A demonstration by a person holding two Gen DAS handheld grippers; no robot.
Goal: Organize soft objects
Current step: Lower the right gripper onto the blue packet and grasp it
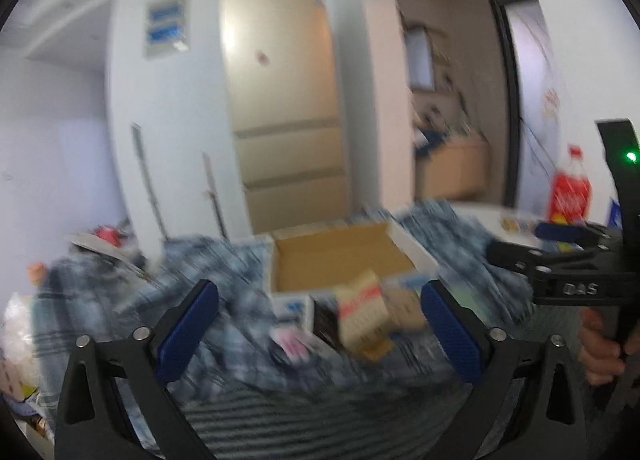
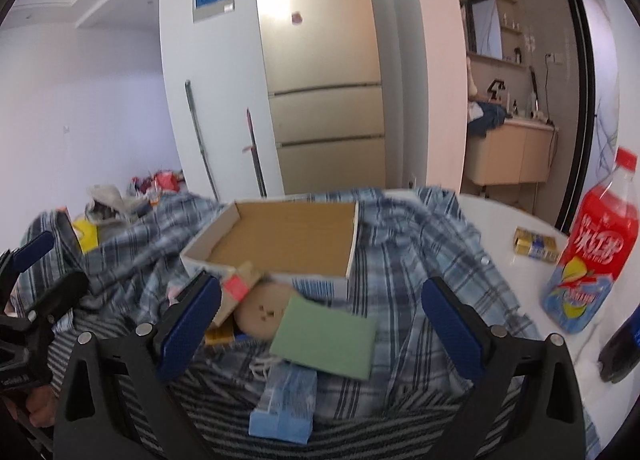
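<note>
An open, empty cardboard box (image 2: pixel 288 236) lies on a blue plaid cloth (image 2: pixel 404 256); it also shows in the blurred left wrist view (image 1: pixel 340 256). In front of it lie a green sponge (image 2: pixel 326 336), a tan round soft object (image 2: pixel 262 310), a blue packet (image 2: pixel 286 408) and a small tan carton (image 2: pixel 236 284). My right gripper (image 2: pixel 320 328) is open and empty, its fingers on either side of the sponge, above it. My left gripper (image 1: pixel 320 328) is open and empty above the tan carton (image 1: pixel 362 314). The left gripper also shows in the right wrist view (image 2: pixel 44 260), and the right gripper in the left wrist view (image 1: pixel 560 244).
A red drink bottle (image 2: pixel 596 244) and a dark bottle (image 2: pixel 624 348) stand on the white table (image 2: pixel 492 216) at the right, with a small yellow pack (image 2: pixel 536 244) behind. A striped cloth (image 2: pixel 224 404) lies at the front. A gold fridge (image 2: pixel 324 72) stands behind. Clutter (image 2: pixel 108 200) lies at left.
</note>
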